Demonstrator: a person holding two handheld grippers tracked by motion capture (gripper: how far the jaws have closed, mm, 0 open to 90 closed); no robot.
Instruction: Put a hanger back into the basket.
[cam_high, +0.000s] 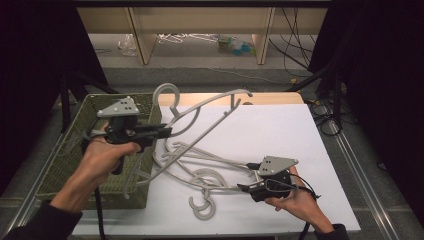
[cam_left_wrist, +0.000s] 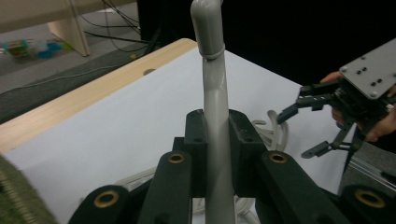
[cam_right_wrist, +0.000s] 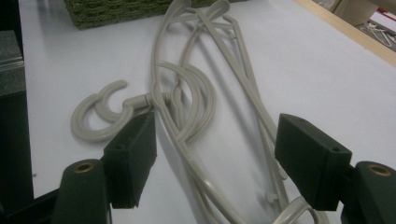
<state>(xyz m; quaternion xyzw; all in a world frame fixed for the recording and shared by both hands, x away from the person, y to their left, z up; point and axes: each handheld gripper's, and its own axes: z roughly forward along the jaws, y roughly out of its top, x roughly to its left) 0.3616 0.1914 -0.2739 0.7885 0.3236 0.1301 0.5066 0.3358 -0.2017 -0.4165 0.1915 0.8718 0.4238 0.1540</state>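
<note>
My left gripper (cam_high: 166, 131) is raised beside the basket, shut on the neck of a grey plastic hanger (cam_high: 210, 102) just below its hook. The hanger hangs tilted above the table. In the left gripper view the hanger's neck (cam_left_wrist: 215, 93) runs up between the pads of that gripper (cam_left_wrist: 217, 128). Several more grey hangers (cam_high: 200, 165) lie tangled on the white sheet, hooks (cam_high: 205, 205) toward the near edge. My right gripper (cam_high: 245, 188) sits low at their right end, open. In the right gripper view the lying hangers (cam_right_wrist: 187, 88) pass between my right gripper's (cam_right_wrist: 215, 149) spread jaws, untouched.
A green woven basket (cam_high: 65, 165) stands at the table's left, its corner seen as the basket (cam_right_wrist: 116, 9) in the right gripper view. The white sheet (cam_high: 280, 135) covers a wooden table (cam_high: 280, 98). Cables and shelving legs lie on the floor beyond.
</note>
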